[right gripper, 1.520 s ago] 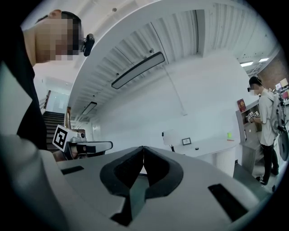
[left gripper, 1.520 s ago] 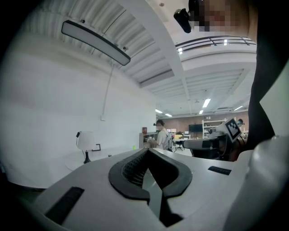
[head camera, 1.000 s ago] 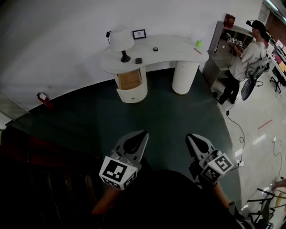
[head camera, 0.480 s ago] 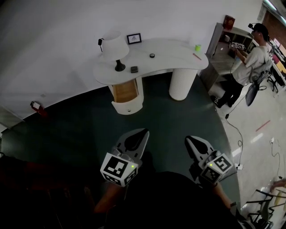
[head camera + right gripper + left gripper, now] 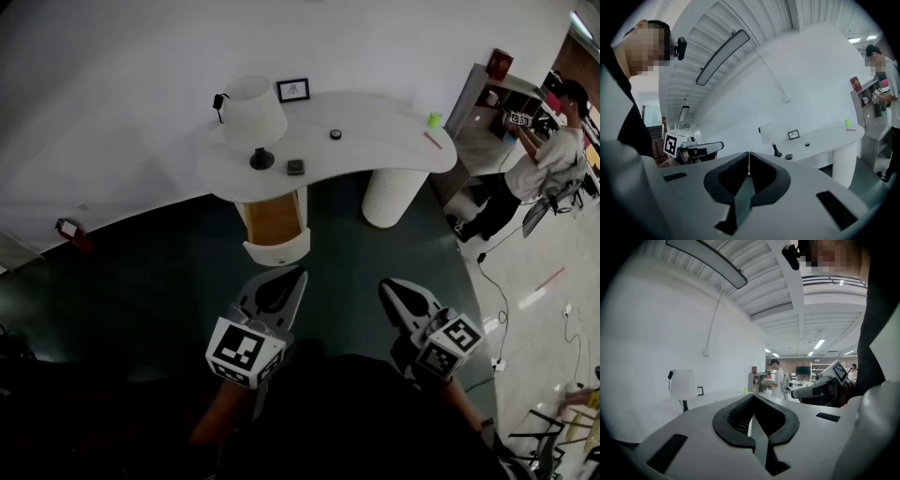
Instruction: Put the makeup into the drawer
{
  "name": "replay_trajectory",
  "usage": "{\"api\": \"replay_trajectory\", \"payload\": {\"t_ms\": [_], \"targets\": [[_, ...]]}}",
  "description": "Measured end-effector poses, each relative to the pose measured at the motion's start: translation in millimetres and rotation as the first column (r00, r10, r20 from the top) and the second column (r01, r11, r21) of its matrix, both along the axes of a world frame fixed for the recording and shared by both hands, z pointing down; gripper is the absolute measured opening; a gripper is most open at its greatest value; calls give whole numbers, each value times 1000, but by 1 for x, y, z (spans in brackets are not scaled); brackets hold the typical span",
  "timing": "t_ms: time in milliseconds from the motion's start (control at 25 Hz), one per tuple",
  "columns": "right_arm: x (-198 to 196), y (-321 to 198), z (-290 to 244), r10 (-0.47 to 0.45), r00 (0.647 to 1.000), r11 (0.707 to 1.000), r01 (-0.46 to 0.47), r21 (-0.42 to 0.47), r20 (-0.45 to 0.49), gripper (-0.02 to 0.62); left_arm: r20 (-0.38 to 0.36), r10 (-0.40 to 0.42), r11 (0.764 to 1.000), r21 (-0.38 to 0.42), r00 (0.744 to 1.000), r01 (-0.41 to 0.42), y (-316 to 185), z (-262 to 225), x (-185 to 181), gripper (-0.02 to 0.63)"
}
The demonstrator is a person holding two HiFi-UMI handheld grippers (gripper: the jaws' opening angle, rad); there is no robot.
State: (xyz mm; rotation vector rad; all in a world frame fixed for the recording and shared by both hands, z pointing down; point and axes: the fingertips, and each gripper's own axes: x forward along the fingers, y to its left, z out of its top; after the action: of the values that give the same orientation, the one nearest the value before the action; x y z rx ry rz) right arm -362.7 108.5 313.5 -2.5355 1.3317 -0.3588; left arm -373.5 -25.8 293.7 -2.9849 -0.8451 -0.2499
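Head view: left gripper (image 5: 298, 275) and right gripper (image 5: 384, 285), jaws together and empty, are well short of the desk (image 5: 384, 150). Ahead, the drawer (image 5: 277, 220) stands open; the makeup (image 5: 295, 167), seemingly a small dark case, lies on top beyond it. Approach step, I judge; next, open jaws at the case.
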Motion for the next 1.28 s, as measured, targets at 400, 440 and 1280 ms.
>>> {"api": "replay_trajectory", "payload": {"t_ms": [400,440,1280], "targets": [[87,-28,21,-16,997,1000,16,7,71,15,68,-16,1000,14,998,15,-26,27,85,12],[100,-31,22,-18,996,1000,17,22,87,15,71,-20,1000,25,997,19,-27,30,96,12],[392,-53,33,-228,969,973,230,-20,95,16,147,-256,966,72,955,248,-46,66,353,24]]}}
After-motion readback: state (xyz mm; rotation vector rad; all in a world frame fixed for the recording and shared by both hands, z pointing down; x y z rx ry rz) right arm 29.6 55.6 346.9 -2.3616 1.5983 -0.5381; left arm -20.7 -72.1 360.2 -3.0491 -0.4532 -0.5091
